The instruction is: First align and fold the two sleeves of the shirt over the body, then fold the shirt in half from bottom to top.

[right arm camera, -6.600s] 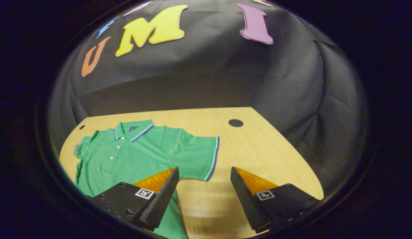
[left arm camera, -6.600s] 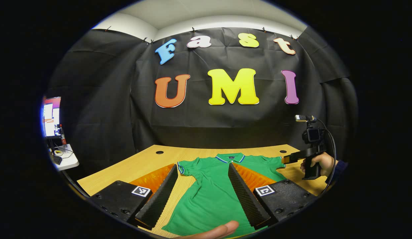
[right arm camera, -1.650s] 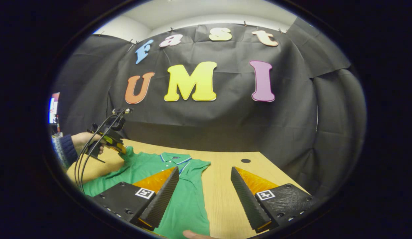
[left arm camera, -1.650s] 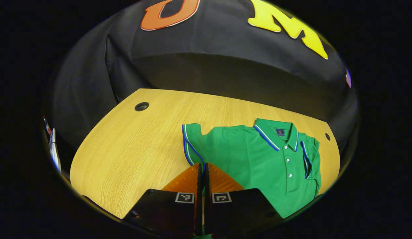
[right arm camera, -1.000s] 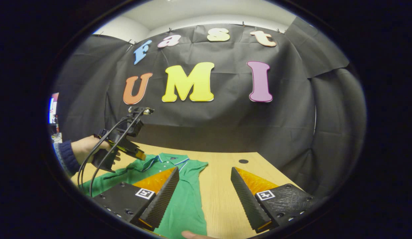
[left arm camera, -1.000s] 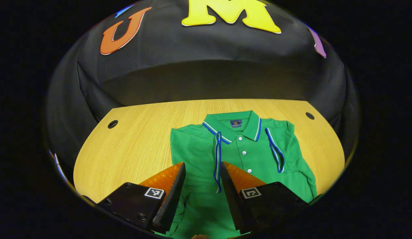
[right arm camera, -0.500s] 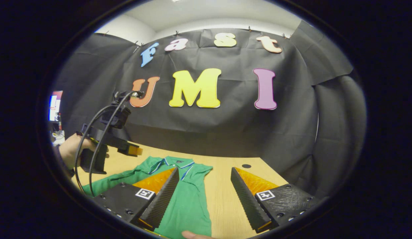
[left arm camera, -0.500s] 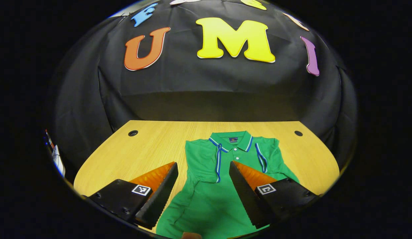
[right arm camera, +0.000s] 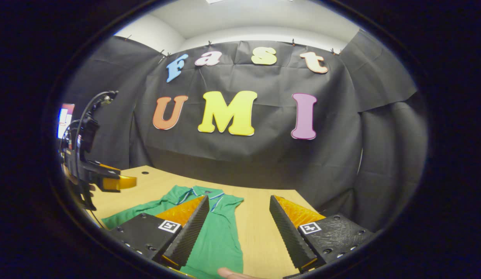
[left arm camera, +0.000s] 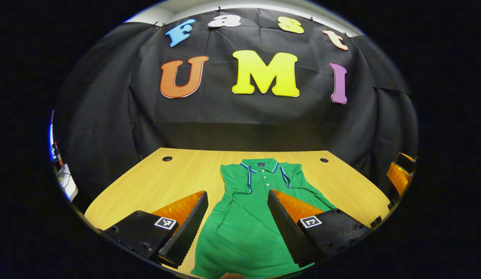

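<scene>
The green shirt (left arm camera: 248,217) lies flat on the table (left arm camera: 178,174), both sleeves now folded over its body. I have just released and drawn back: my left gripper (left arm camera: 236,226) and right gripper (right arm camera: 238,228) gape wide, empty. Bottom-to-top fold remains.

Matt cloth shirt (left arm camera: 244,228), wood-grain table (left arm camera: 186,174)

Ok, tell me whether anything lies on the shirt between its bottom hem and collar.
Nothing visible does. The shirt lies flat on the table, sleeves folded in; both the left gripper and right gripper hover open.
</scene>
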The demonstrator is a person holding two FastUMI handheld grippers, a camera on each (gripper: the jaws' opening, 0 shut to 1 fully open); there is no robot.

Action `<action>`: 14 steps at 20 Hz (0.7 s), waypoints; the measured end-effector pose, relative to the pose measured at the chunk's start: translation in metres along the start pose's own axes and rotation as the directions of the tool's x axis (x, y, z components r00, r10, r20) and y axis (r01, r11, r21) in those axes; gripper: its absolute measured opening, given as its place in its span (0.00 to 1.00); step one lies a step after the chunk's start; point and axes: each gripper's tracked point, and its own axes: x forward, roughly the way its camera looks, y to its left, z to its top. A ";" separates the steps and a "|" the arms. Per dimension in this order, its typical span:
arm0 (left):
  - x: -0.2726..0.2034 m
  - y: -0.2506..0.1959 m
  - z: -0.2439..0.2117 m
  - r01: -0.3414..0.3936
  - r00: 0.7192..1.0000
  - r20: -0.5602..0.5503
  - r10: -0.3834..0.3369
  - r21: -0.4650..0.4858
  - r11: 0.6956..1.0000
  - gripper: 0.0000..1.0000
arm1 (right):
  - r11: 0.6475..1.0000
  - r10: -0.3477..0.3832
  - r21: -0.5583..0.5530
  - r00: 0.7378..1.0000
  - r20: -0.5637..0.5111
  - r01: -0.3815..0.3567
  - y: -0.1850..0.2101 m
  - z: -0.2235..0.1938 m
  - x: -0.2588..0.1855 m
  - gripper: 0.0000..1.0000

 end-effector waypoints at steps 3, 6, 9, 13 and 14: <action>-0.033 0.018 -0.009 -0.026 0.999 0.030 0.025 0.034 0.999 0.99 | 1.000 -0.016 -0.014 1.000 -0.006 0.016 -0.005 -0.005 -0.018 0.97; -0.062 0.032 -0.026 -0.079 0.996 0.054 0.073 0.115 0.990 0.98 | 1.000 -0.009 0.015 1.000 -0.027 0.009 -0.005 -0.017 -0.032 0.95; -0.080 0.024 -0.054 -0.050 0.998 0.030 0.047 0.096 0.994 0.98 | 0.999 -0.010 0.034 0.997 -0.073 0.012 -0.011 -0.043 -0.042 0.95; -0.085 0.024 -0.096 -0.027 0.998 -0.049 0.031 0.070 0.997 0.98 | 1.000 0.008 0.011 0.986 -0.169 -0.006 -0.011 -0.094 -0.055 0.97; -0.085 0.024 -0.108 -0.022 0.997 -0.076 0.028 0.070 0.997 0.99 | 1.000 0.003 0.002 0.982 -0.190 -0.002 -0.013 -0.106 -0.058 0.95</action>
